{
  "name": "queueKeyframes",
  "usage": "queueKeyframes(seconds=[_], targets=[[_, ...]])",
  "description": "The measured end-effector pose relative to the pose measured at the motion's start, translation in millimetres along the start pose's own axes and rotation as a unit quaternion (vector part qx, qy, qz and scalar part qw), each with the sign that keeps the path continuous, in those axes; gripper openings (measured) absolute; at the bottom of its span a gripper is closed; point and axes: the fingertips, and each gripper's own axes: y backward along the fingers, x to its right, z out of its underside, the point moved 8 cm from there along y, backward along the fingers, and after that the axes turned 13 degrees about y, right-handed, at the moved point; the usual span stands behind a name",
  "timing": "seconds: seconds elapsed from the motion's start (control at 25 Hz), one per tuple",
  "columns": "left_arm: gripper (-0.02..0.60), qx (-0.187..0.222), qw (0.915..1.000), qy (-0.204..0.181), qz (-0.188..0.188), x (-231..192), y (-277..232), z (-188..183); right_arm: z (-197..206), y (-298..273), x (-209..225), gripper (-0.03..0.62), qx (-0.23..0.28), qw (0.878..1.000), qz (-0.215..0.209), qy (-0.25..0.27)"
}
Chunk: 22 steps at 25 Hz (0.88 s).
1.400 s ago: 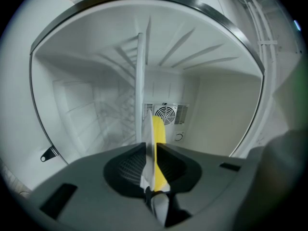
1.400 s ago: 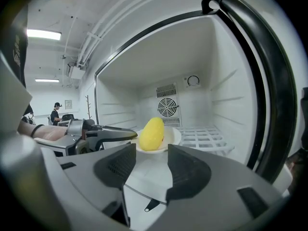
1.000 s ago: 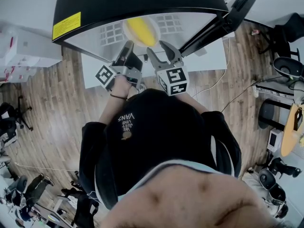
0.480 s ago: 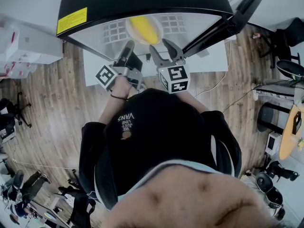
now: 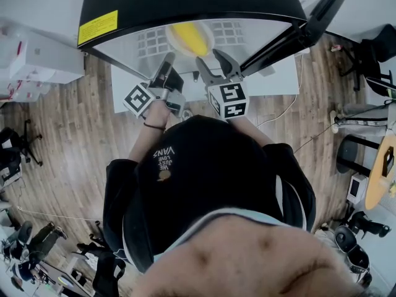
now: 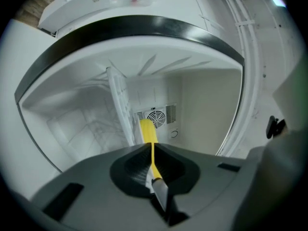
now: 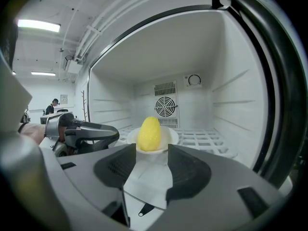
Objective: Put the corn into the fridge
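I count one corn cob [image 7: 149, 134], one white plate [image 7: 172, 136], one open fridge [image 5: 185, 2] and my two grippers. The cob is bright yellow, stubby and round-ended, with a finely pebbled skin. It lies on the plate, which sits on the wire shelf [image 7: 207, 138] inside the fridge, in front of the single round fan grille [image 7: 166, 105] on the back wall. My right gripper [image 5: 210, 59] has its fingers spread apart. The plate's near rim sits just at their tips and nothing is held between them. My left gripper [image 5: 168, 60] has its fingers pressed together, leaving only a hairline slit that shows yellow. It points at the plate from just beside it, and I cannot tell if it touches the rim.
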Motion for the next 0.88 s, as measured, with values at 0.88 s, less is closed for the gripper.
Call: queueKeyframes(seconds=[0.88], targets=[[0.023, -0.061, 0.9676, -0.238, -0.059, 7, -5, -17, -1, -19, 2, 0.210, -0.005, 1.000, 0.007, -0.010]])
